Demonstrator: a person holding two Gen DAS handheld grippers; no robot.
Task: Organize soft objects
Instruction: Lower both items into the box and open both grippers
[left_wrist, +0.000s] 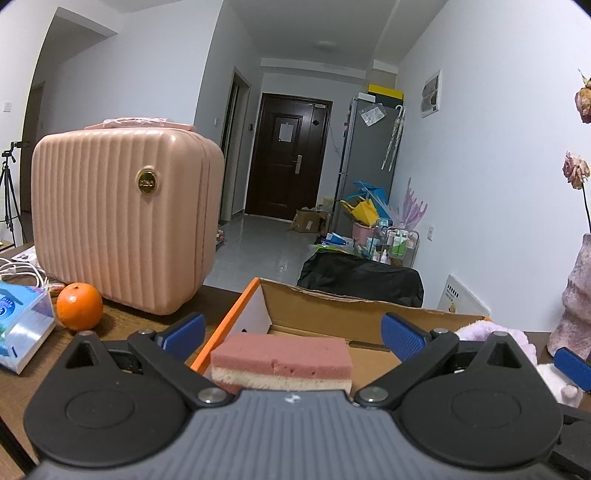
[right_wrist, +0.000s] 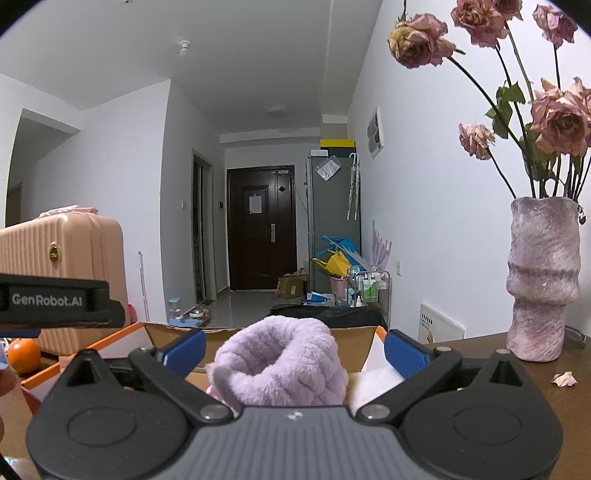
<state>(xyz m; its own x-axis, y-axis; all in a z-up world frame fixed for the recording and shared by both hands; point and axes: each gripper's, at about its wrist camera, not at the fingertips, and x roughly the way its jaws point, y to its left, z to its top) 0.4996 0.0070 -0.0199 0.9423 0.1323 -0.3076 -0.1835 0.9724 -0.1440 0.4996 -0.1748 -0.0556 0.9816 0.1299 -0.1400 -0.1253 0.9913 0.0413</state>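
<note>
An open cardboard box with an orange outer side (left_wrist: 314, 310) stands on the brown table, also in the right wrist view (right_wrist: 170, 330). A pink and cream sponge (left_wrist: 282, 363) lies inside it, between the wide-open fingers of my left gripper (left_wrist: 293, 334), untouched. A fluffy lilac plush ring (right_wrist: 280, 363) sits in the box between the open fingers of my right gripper (right_wrist: 293, 350), apart from both pads; it also shows at the right of the left wrist view (left_wrist: 476, 326). A pale pink soft item (right_wrist: 375, 386) lies beside it.
A pink ribbed case (left_wrist: 122, 221) stands at the table's back left, with an orange (left_wrist: 79, 306) and a tissue pack (left_wrist: 22, 328) in front. A pink vase of dried roses (right_wrist: 541, 280) stands at the right. A petal (right_wrist: 564, 379) lies on the table.
</note>
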